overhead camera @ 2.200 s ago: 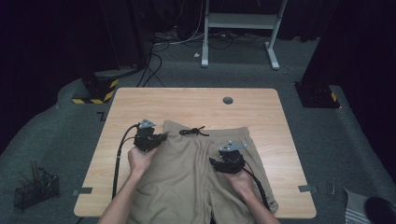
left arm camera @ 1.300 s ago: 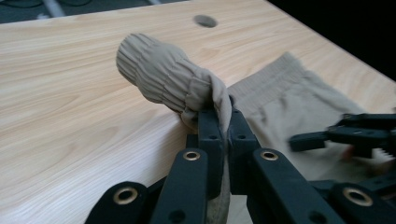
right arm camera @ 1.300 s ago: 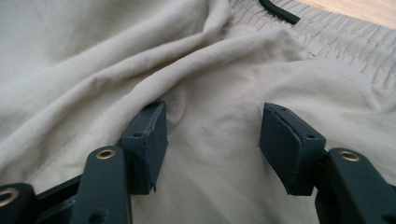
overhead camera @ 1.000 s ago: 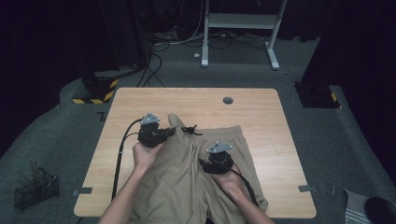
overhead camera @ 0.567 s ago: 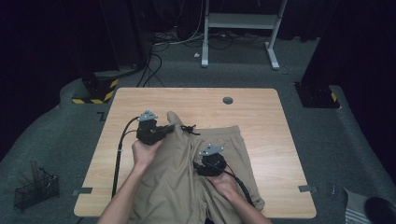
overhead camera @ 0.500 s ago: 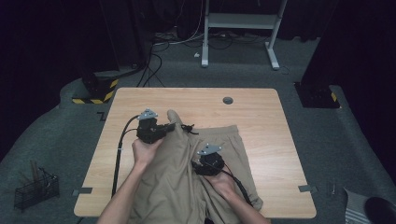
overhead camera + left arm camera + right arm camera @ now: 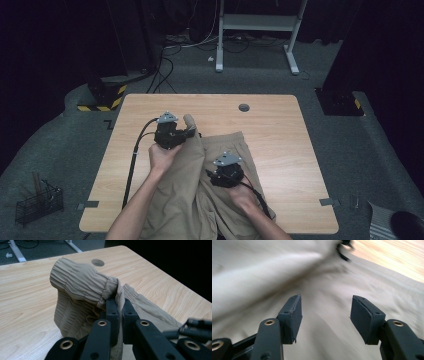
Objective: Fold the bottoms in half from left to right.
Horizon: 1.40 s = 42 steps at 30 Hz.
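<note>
Tan shorts (image 7: 192,185) lie on the wooden table (image 7: 280,130), waistband toward the far side. My left gripper (image 7: 192,132) is shut on the elastic waistband (image 7: 82,283), which bunches up over its jaws and is lifted off the table. The left gripper view shows the pinched fabric between the fingertips (image 7: 111,307). My right gripper (image 7: 212,172) hovers just above the middle of the shorts (image 7: 324,285), jaws spread wide with only cloth below them; that view is blurred.
A round cable hole (image 7: 243,107) sits near the table's far edge. A black drawstring (image 7: 343,253) lies on the shorts. Cables trail from both grippers toward the near edge. A wire basket (image 7: 37,202) stands on the floor at left.
The left gripper has lifted the waistband corner and carried it slightly right. The right gripper has slid left across the shorts toward their middle.
</note>
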Available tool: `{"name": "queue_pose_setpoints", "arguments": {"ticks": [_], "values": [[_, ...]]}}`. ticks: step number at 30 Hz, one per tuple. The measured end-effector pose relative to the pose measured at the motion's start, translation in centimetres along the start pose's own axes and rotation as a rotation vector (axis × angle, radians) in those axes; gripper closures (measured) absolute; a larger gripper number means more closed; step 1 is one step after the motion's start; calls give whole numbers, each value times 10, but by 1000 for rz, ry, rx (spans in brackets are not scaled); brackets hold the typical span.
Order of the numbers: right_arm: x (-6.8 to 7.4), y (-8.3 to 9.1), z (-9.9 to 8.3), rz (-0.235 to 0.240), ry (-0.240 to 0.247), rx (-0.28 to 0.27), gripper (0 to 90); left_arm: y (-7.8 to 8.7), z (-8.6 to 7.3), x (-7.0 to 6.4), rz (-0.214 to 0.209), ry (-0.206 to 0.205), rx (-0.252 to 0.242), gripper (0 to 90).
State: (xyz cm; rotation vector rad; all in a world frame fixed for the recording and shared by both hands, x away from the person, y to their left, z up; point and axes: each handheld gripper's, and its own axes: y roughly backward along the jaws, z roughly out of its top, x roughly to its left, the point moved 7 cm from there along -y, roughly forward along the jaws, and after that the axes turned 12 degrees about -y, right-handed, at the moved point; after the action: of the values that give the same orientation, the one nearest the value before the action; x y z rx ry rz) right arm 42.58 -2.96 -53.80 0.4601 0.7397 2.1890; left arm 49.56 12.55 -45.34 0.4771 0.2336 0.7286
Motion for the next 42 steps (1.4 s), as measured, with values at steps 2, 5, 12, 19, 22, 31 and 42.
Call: {"name": "queue_pose_setpoints", "arguments": {"ticks": [2, 5, 12, 19, 22, 31, 42], "values": [[-16, 5, -6, -16, -18, 15, 419, -2, 0, -3, -6, -2, -3, 868], [-30, 3, -19, 5, -45, 61, 404, -8, -2, -6, -17, -11, 8, 868], [-27, -10, -32, 16, -37, 80, 388, -20, 2, -15, -45, -21, 10, 867], [-27, -12, -31, 19, -42, 67, 386, -33, 10, -28, -103, 14, -7, 866], [-27, -12, -31, 19, -42, 67, 386, -42, 11, -34, -116, -1, 2, 865], [-26, -4, -27, 13, -16, 78, 384, -52, 11, -42, -124, -26, 21, 865], [-68, 17, -38, -43, -62, 87, 363, -49, 6, -39, -114, -39, 24, 865]]}}
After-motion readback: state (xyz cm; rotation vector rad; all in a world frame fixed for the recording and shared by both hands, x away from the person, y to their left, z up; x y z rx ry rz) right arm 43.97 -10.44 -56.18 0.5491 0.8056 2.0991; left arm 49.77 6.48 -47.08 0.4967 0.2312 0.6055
